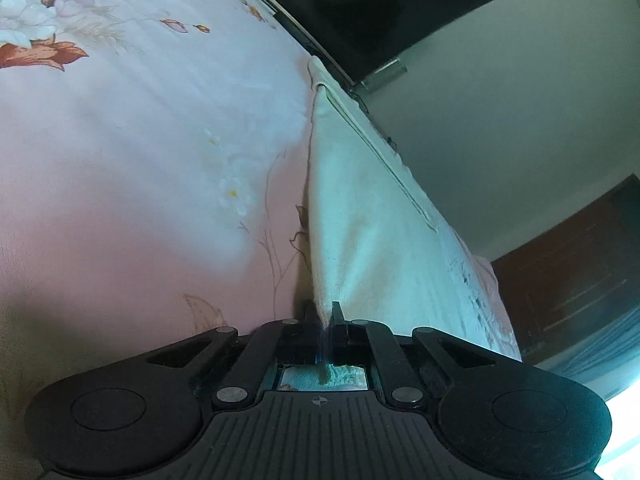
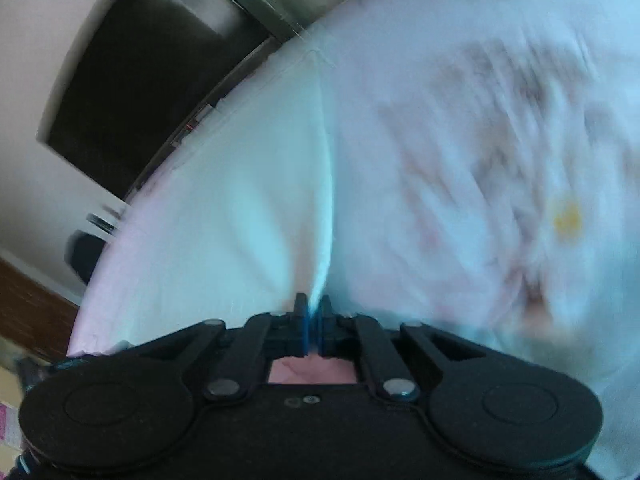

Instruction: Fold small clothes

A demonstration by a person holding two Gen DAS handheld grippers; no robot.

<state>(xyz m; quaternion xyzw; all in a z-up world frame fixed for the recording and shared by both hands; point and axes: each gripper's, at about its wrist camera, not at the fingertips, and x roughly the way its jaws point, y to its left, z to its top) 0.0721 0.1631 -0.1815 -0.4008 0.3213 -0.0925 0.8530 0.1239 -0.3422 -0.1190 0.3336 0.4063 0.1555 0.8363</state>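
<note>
A small white cloth (image 1: 372, 216) is stretched taut above a pink floral bedsheet (image 1: 140, 128). My left gripper (image 1: 325, 316) is shut on one corner of the cloth, which runs away from the jaws toward the far bed edge. In the right wrist view my right gripper (image 2: 314, 306) is shut on another corner of the same white cloth (image 2: 248, 208), which spreads out to the left of the jaws. The right view is blurred by motion. The floral sheet (image 2: 480, 140) lies to the right of it.
A dark television or screen (image 1: 380, 8) hangs on the pale wall past the bed's far edge; it also shows in the right wrist view (image 2: 140, 80). A dark wooden cabinet (image 1: 572, 264) stands at the right.
</note>
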